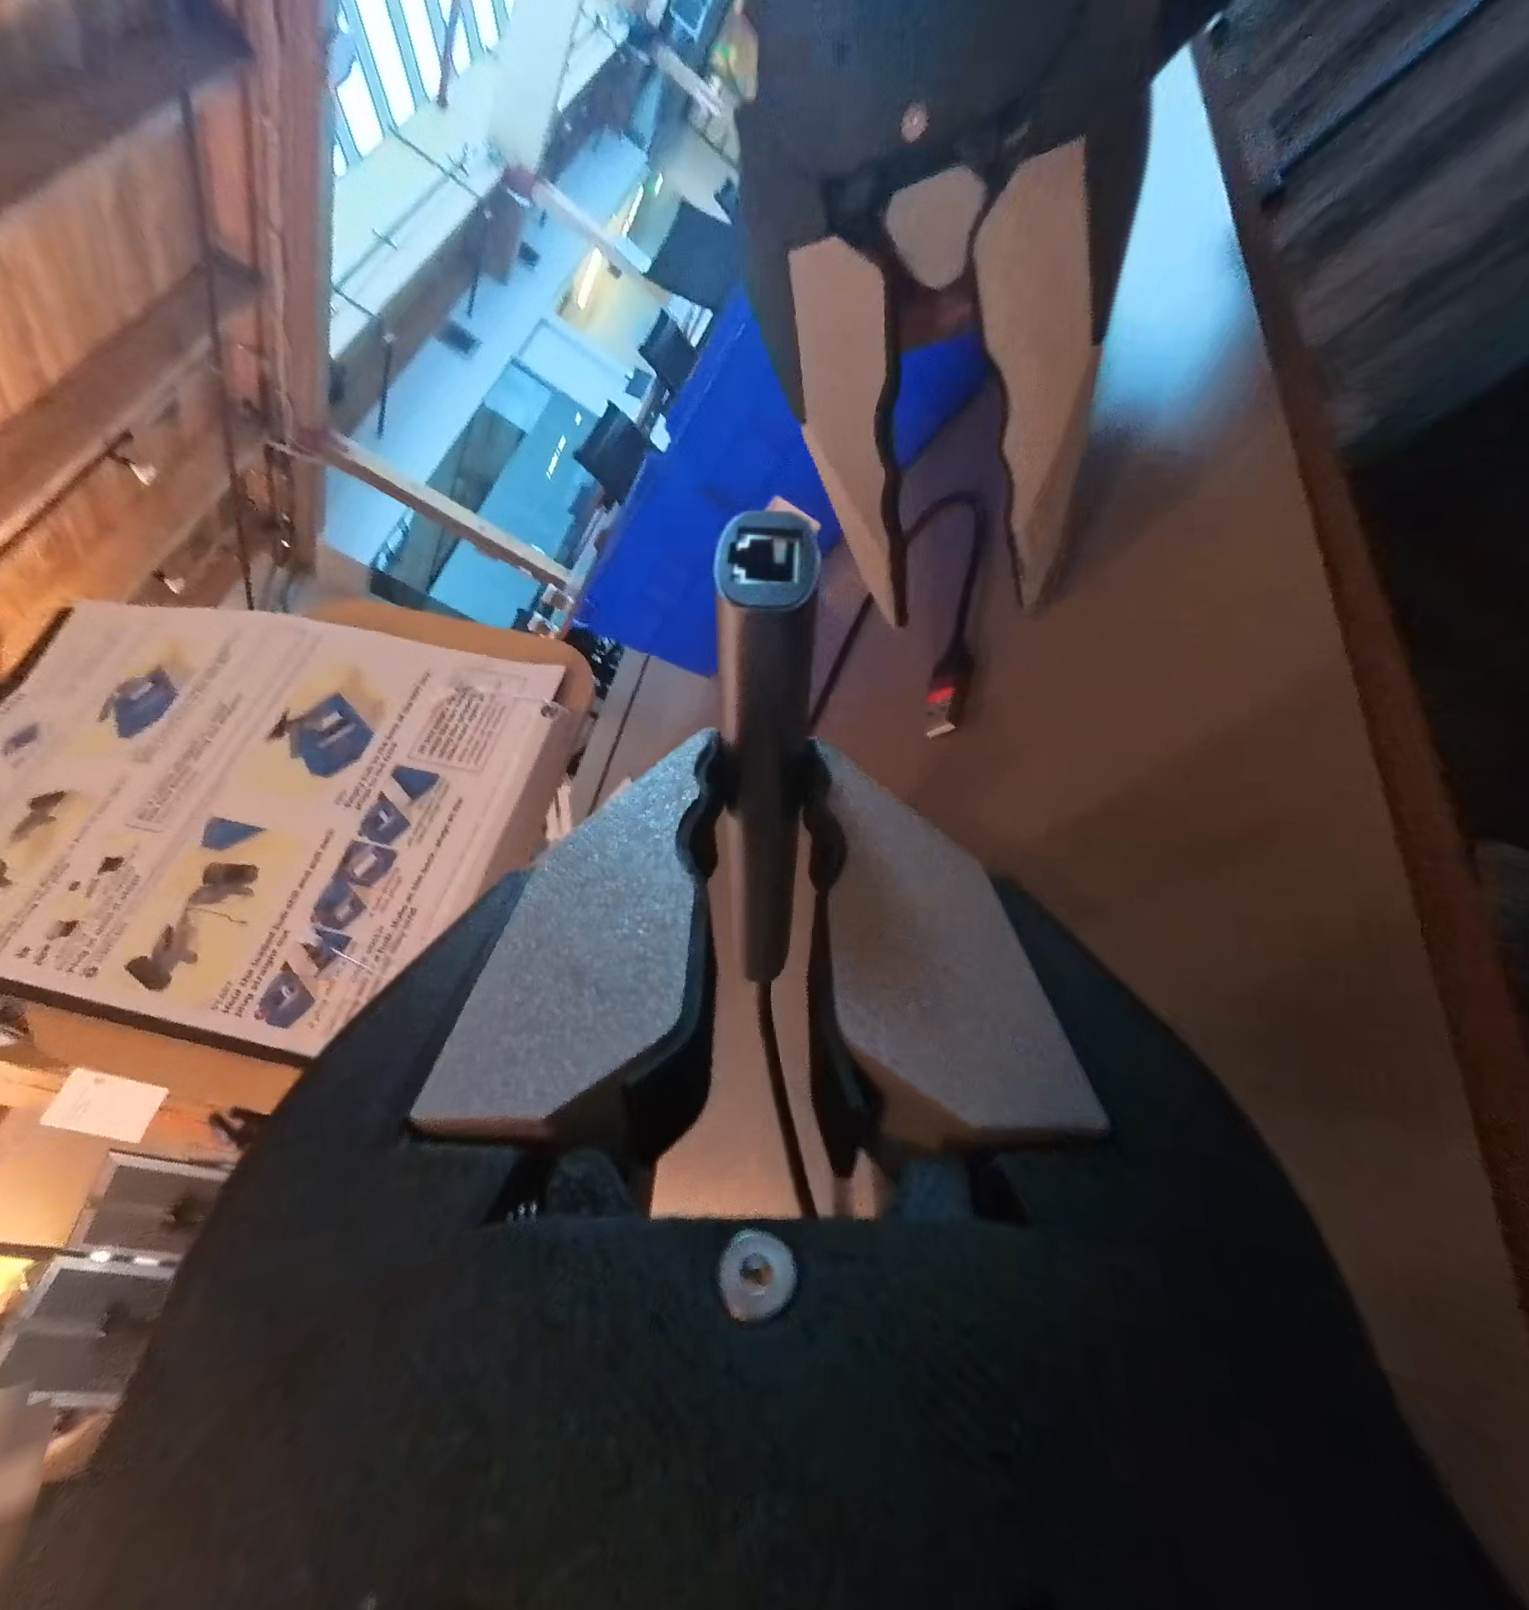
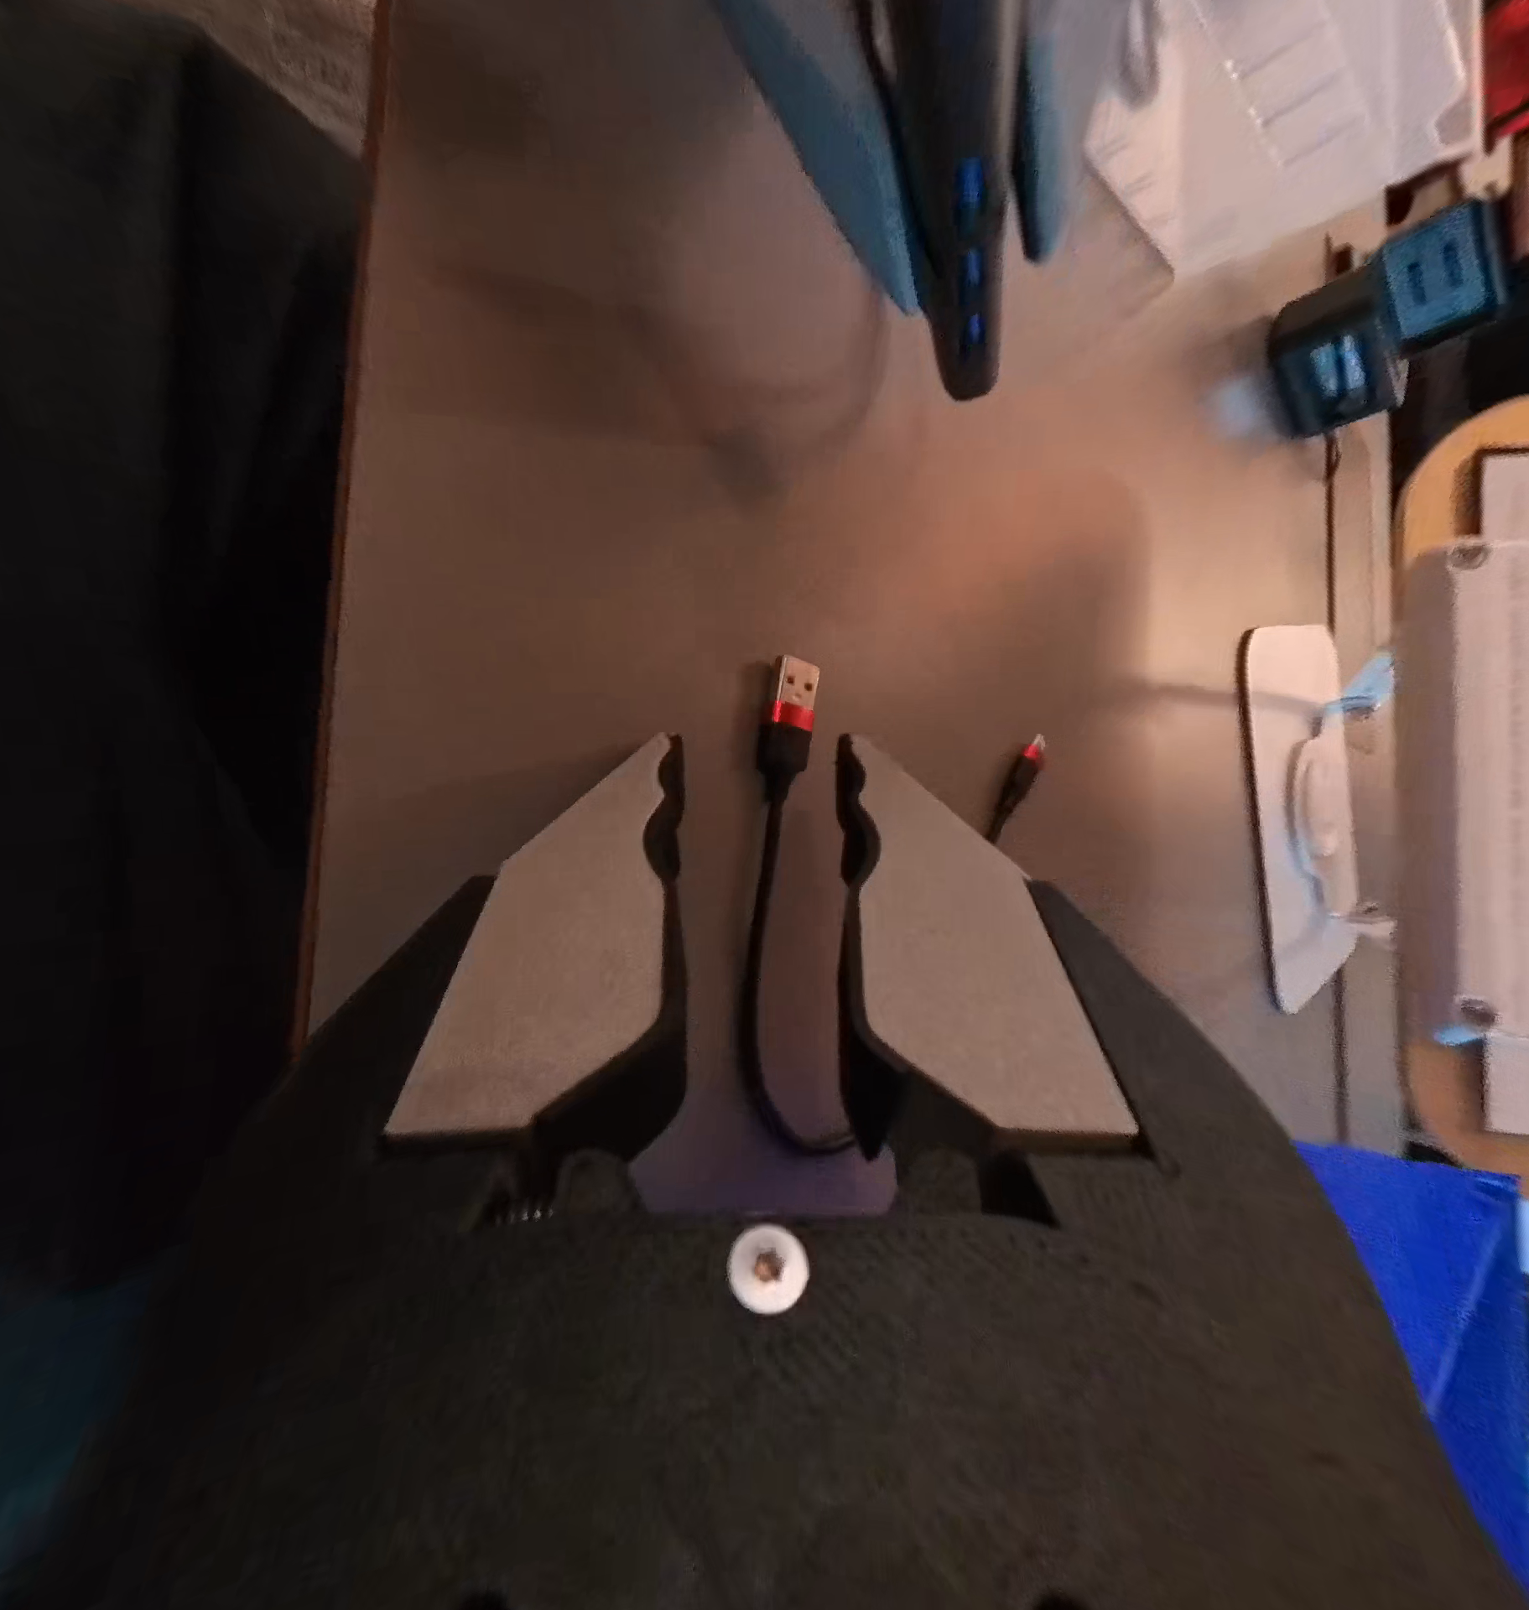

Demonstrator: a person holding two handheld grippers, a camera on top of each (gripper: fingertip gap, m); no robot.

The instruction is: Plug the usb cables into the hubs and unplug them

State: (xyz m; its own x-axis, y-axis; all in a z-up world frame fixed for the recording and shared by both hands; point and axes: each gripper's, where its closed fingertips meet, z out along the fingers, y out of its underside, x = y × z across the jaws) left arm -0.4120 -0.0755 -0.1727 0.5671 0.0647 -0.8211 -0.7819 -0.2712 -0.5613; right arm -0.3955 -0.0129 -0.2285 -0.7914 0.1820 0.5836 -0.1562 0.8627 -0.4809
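Observation:
My left gripper is shut on a slim grey hub and holds it off the table, its end port facing away. The hub also shows at the top of the right wrist view, with blue ports along its side. A black USB cable with a red-collared plug lies on the table. My right gripper is open, one finger on each side of the cable just behind the plug. The left wrist view shows this gripper pointing down over the plug. The cable's small other end lies to the right.
A laminated instruction sheet rests on a wooden board at the left. Two dark cube-shaped hubs with blue ports stand at the far right of the table. A white flat item lies at the right. The table edge runs along the left.

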